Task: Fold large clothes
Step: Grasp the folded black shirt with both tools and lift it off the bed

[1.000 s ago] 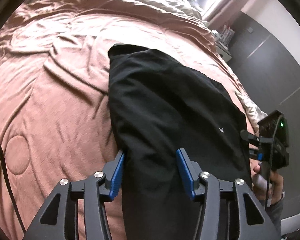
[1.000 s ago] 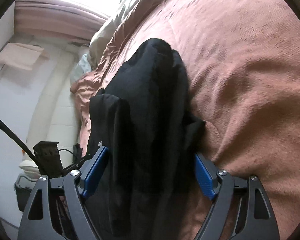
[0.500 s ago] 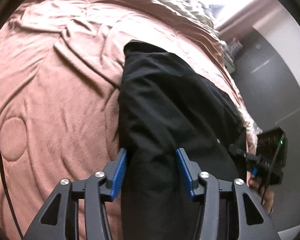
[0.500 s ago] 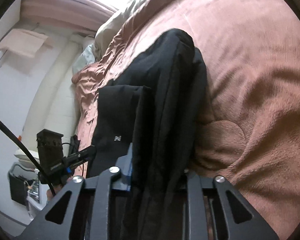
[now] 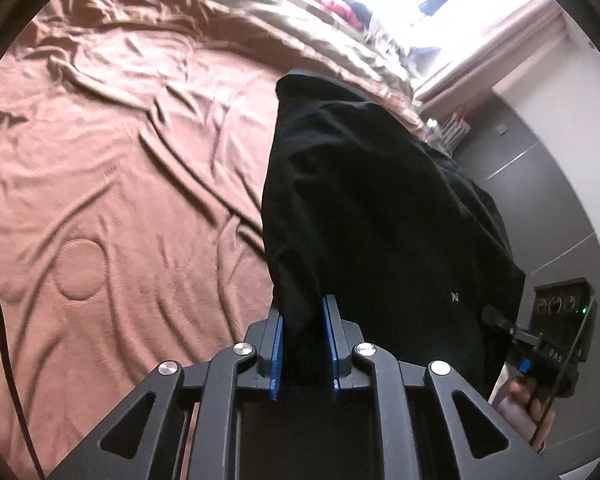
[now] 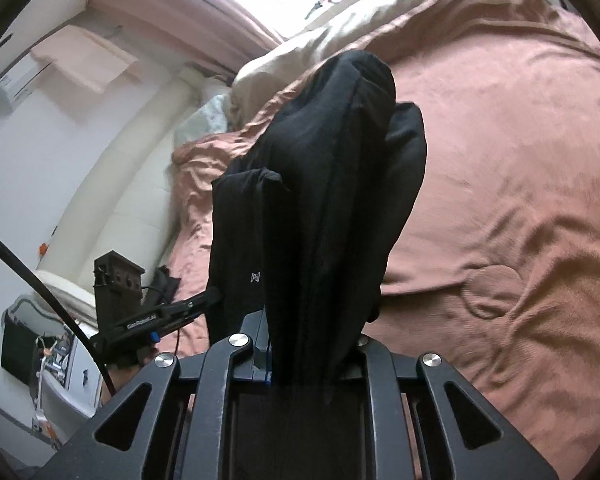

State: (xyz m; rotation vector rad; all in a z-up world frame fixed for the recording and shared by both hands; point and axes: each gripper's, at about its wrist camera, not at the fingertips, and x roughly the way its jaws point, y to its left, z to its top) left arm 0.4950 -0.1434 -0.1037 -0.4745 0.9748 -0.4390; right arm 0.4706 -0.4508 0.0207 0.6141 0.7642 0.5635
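Observation:
A large black garment with a small white logo hangs lifted over the bed, its far end still on the blanket. My left gripper is shut on one near edge of it, blue pads pressing the cloth. My right gripper is shut on the other near edge of the black garment; the cloth hides its right pad. Each gripper shows in the other's view, the right gripper at lower right and the left gripper at lower left.
A rumpled pink-brown blanket covers the bed and also shows in the right wrist view. A beige quilt lies at the far end. A dark wardrobe stands to the right. A black cable hangs at the left.
Both grippers have closed on the garment's near edge and lifted it off the blanket. The right gripper shut first, the left after it.

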